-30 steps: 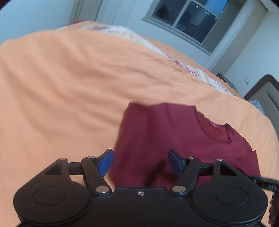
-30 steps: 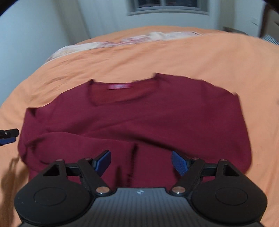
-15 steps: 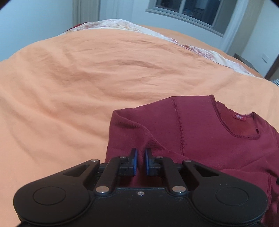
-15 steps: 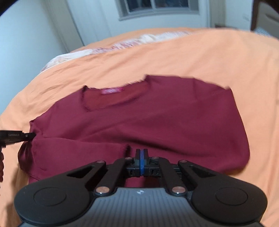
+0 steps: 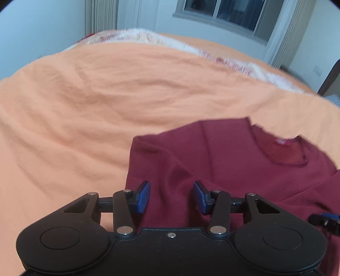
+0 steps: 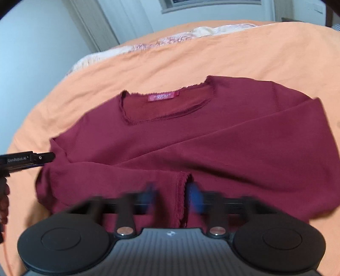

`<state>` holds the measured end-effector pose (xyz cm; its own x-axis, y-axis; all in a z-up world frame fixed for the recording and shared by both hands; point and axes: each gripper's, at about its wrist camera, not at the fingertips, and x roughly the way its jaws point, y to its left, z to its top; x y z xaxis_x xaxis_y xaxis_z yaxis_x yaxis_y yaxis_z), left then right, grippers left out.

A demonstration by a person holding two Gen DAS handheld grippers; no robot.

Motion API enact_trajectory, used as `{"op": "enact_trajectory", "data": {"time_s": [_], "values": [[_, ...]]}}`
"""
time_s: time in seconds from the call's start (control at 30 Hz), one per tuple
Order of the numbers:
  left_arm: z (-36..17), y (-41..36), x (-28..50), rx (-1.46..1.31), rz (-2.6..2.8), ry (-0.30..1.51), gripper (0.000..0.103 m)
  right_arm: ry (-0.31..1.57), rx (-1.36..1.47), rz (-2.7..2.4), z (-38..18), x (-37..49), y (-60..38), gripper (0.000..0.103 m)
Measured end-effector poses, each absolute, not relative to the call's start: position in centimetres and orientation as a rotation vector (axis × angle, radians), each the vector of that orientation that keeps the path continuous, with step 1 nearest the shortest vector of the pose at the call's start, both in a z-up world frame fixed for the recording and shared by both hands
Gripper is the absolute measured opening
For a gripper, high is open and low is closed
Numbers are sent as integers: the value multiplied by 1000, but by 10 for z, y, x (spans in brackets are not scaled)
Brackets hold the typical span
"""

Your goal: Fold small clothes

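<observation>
Orange bedspread (image 6: 265,48) over a bed, window (image 5: 223,12) and pale walls behind. Spread flat on it, a maroon long-sleeved top (image 6: 212,138), neckline and pink label (image 6: 162,97) toward the far side, both sleeves folded in across the body, scalloped cuff (image 6: 181,197) near the front. Left hand-held gripper (image 5: 171,197) over the top's left edge, blue pads (image 5: 143,196) spread apart, holding nothing. Right hand-held gripper (image 6: 172,196) low over the cuff, motion-blurred, fingers apart on either side of it, not clamped. Left gripper's tip also visible at the top's shoulder in the right wrist view.
</observation>
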<state>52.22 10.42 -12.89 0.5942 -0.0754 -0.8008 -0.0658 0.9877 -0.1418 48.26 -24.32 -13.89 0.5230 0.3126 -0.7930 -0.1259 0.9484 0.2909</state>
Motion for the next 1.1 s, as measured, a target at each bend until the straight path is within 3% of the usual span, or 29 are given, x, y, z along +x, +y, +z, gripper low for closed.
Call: {"op": "enact_trajectory", "data": {"time_s": [0.17,0.37,0.4,0.47,0.53,0.63,0.7,0.87,1.1], "values": [[-141,105,525,-166,28,948,40,827,159,175,-112,455,-248,2],[-143,104,527,-189,54,952,40,938,169,159,-133,455,-255,3],[-141,104,526,-188,48,953,43,948,177,159,-135,454,-256,6],[-133,107,519,-205,22,947,59,929,231,172,-130,446,-263,20],[-121,109,503,-229,18,904,79,902,272,190,-120,429,-274,62],[-107,111,468,-251,-4,853,96,884,297,202,-108,397,-296,80],[-103,113,441,-264,-15,845,100,903,284,194,-105,373,-307,91],[-117,108,375,-268,-39,945,102,1031,224,132,-112,300,-330,97],[-151,92,290,-280,-43,1135,101,1216,300,65,-139,230,-352,95]]}}
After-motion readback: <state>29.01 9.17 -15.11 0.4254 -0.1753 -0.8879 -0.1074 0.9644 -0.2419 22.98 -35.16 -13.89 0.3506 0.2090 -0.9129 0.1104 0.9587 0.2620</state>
